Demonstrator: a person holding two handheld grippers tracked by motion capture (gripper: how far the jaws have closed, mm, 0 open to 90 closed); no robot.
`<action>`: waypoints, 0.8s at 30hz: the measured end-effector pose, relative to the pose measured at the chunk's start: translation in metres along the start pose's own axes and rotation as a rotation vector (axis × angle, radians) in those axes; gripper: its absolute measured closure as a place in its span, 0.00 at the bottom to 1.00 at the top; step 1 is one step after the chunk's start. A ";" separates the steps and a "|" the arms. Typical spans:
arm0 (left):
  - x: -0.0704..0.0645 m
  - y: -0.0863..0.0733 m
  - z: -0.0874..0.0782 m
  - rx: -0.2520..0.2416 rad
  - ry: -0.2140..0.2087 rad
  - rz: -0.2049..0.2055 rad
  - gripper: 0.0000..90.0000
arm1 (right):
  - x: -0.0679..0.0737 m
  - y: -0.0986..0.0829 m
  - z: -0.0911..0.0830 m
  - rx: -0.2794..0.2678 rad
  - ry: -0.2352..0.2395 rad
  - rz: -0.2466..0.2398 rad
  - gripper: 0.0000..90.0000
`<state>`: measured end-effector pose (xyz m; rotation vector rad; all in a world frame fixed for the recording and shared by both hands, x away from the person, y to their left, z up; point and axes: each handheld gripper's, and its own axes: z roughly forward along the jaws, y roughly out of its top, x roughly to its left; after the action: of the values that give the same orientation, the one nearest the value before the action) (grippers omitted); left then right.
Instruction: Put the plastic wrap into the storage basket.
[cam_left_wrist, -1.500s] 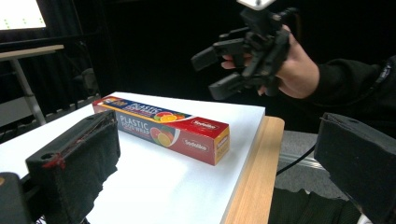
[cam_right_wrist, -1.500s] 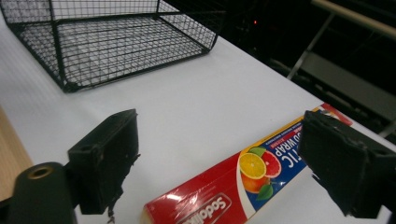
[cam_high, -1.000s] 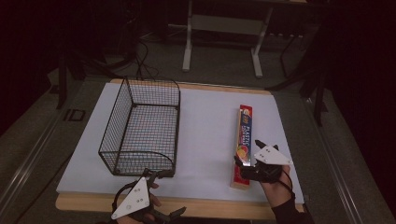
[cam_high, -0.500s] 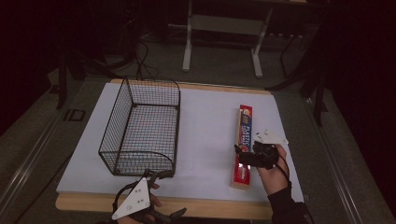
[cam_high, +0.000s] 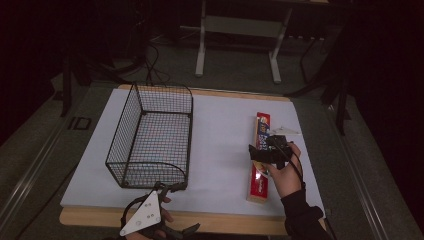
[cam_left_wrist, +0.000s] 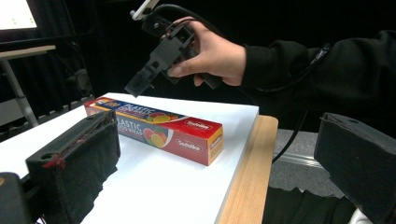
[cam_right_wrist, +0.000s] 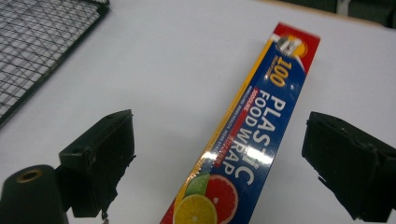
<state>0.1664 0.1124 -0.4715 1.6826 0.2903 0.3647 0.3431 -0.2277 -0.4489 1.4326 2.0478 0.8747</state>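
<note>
A long red and blue plastic food wrap box (cam_high: 259, 159) lies lengthwise on the white table top at the right. My right gripper (cam_high: 256, 152) hovers just over its middle, open, pointing left across it. In the right gripper view the box (cam_right_wrist: 261, 135) runs up between the two spread jaws, with air on both sides of it. My left gripper (cam_high: 182, 209) is held low at the table's front edge, open and aimed to the right. Its view shows the box (cam_left_wrist: 159, 130) farther off and the right gripper (cam_left_wrist: 156, 65) above it in a hand.
A black wire basket (cam_high: 150, 135) with nothing in it stands on the left half of the white sheet (cam_high: 220, 145), its corner also in the right gripper view (cam_right_wrist: 37, 42). The wooden table edge (cam_left_wrist: 247, 177) runs along the front. Dark floor and a metal stand lie beyond.
The right gripper has moved away from the person and a little left, from beside the box's near part to over its middle, turning to point left. The left gripper and the box stayed put.
</note>
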 end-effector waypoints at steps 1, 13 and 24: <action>0.000 0.000 0.000 0.000 0.000 -0.001 0.01 | 0.000 0.000 0.003 0.010 -0.004 0.002 0.12; -0.001 0.000 0.001 0.002 -0.003 0.001 0.01 | -0.013 0.007 0.030 0.184 -0.069 0.138 0.16; -0.001 -0.001 0.001 0.007 -0.004 0.002 0.01 | -0.021 0.012 0.050 0.293 -0.080 0.237 0.16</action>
<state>0.1658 0.1106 -0.4724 1.6903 0.2875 0.3620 0.3924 -0.2337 -0.4733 1.8657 2.0374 0.6103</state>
